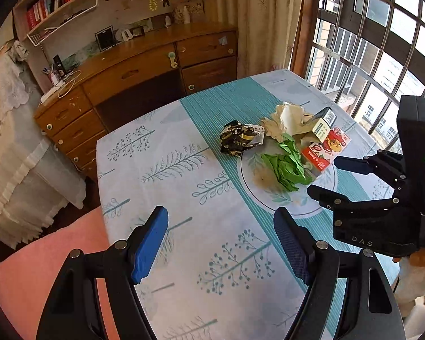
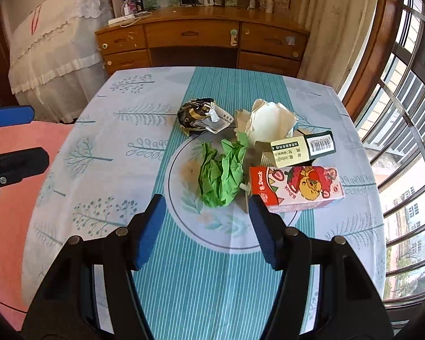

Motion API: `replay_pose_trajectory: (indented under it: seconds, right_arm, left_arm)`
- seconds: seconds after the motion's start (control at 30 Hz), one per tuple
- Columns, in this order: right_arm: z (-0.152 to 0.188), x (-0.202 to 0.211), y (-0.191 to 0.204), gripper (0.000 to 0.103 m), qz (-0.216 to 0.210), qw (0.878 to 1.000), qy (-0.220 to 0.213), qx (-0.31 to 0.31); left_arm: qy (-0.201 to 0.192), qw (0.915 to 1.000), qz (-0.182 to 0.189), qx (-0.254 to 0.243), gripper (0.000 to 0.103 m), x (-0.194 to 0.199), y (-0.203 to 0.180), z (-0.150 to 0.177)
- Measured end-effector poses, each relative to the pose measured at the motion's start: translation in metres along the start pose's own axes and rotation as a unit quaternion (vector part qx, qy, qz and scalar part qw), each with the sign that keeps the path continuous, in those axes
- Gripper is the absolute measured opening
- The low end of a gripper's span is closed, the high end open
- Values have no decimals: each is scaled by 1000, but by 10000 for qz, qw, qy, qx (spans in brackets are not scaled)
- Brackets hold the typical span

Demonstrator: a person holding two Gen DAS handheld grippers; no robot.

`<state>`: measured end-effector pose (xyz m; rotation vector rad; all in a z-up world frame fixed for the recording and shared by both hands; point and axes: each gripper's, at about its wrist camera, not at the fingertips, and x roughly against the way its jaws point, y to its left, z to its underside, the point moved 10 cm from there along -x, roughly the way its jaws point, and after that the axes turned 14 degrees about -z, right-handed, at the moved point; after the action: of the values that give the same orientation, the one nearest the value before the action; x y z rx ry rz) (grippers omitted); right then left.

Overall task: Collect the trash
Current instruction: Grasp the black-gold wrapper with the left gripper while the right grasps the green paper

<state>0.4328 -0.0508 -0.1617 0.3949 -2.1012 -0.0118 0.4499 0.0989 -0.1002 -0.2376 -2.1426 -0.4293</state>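
Now both tools hang above a table (image 2: 99, 130) covered with a cloth that has a tree pattern and a teal stripe. The left gripper (image 1: 221, 243) has its blue-padded fingers wide apart and holds nothing. The right gripper (image 2: 206, 226) is also spread apart and empty, just before the trash. The trash lies together in the middle of the table: a crumpled green paper (image 2: 221, 175), a pink juice carton (image 2: 297, 188) touching it on the right, a small cardboard box (image 2: 300, 148) behind the carton, a crumpled white paper (image 2: 266, 121), and a dark crumpled wrapper (image 2: 201, 114) to the left. A wooden dresser (image 2: 201, 42) stands behind the table.
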Motion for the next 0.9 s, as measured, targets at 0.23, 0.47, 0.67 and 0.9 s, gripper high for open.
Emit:
replay_pose_trajectory:
  seconds: [0.23,0.47,0.67,0.9]
  right_arm:
    - [-20,-60,-15,58,353,9986,296,241]
    - [-15,-99,-22,58,656,9942,692,494]
    - [-2,-112,-35,43,531,9945,865,257]
    - [-9,-88,-60,38,141,9970,448,-620]
  left_arm:
    - [296,9991,309,-3,79,-70,1,-23]
    - [352,9973,644,83,79,-102,-11,-52]
    - [314,9968,740,-44,78,-118,-30,-72]
    - [445,9945,940,86,78,-139,-54,-91]
